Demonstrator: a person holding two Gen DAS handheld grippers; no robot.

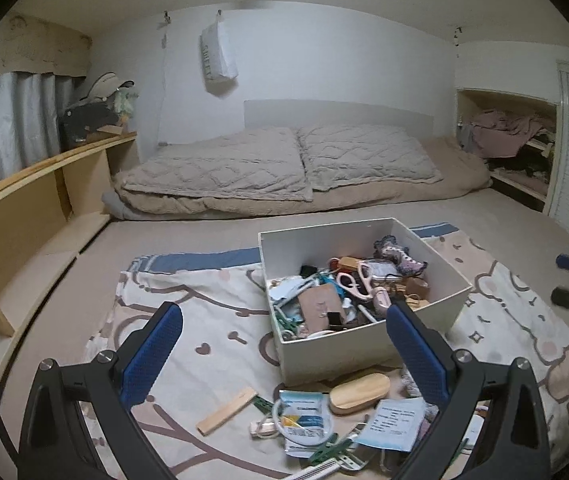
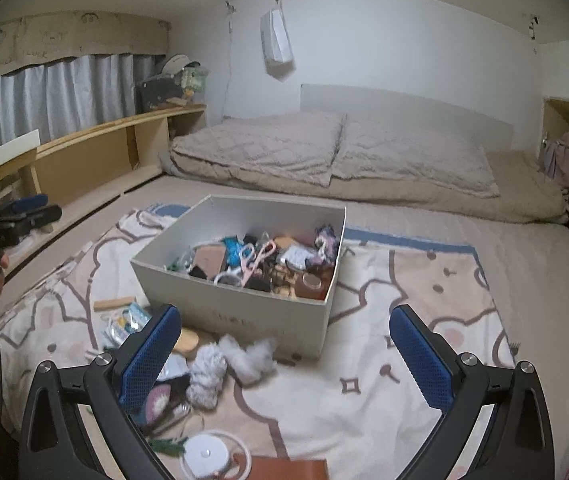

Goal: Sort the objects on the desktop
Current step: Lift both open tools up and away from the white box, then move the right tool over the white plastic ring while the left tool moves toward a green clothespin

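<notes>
A bedroom in a home; two quilted pillows lie on folded bedding against a white wall; grey curtains hang over a low wooden shelf; clothes fill an alcove; a patterned blanket covers the mattress.

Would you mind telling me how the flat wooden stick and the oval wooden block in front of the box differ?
The wooden stick is thin, straight and square-ended; the oval wooden block is thicker with rounded ends. The stick lies apart from the white box, left of the block; the block sits right at the box's front wall. Both are pale wood, lying flat on the patterned blanket.
</notes>
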